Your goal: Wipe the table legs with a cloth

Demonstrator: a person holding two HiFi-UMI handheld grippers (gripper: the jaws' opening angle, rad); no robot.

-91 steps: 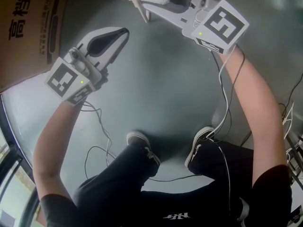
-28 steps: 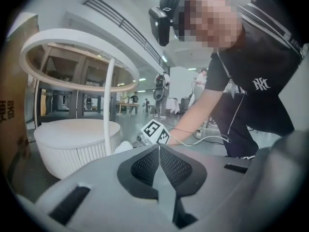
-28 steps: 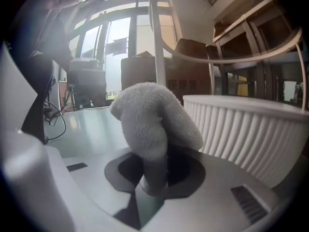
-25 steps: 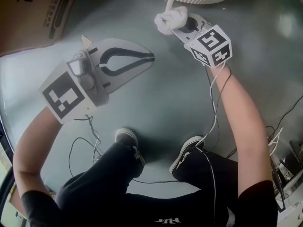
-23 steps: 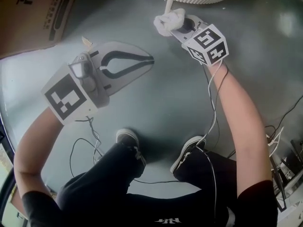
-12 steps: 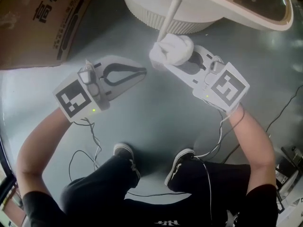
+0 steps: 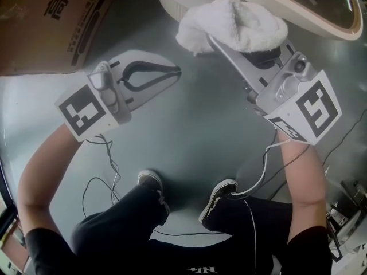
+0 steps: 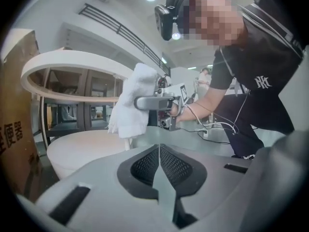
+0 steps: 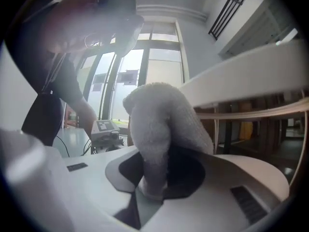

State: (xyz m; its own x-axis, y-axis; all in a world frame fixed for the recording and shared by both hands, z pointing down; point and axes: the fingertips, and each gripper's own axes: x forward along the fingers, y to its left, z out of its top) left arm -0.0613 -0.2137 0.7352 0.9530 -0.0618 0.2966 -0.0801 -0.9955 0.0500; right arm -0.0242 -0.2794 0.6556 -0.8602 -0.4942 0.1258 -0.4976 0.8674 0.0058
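Right hand-held gripper clamped on cloth, at table leg for wiping | left hand-held gripper closed, empty.

A white, fluffy cloth sits bunched at upper centre, pinched in the right gripper. A slim white table leg shows just below it.

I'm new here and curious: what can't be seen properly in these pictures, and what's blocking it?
Thin white table leg: the fluffy white cloth covers it in the head view; contact cannot be judged.
Right gripper: its fingers' tips are buried in that cloth, head and right gripper views.
Brown cardboard box: print cut off by the head view's top edge.
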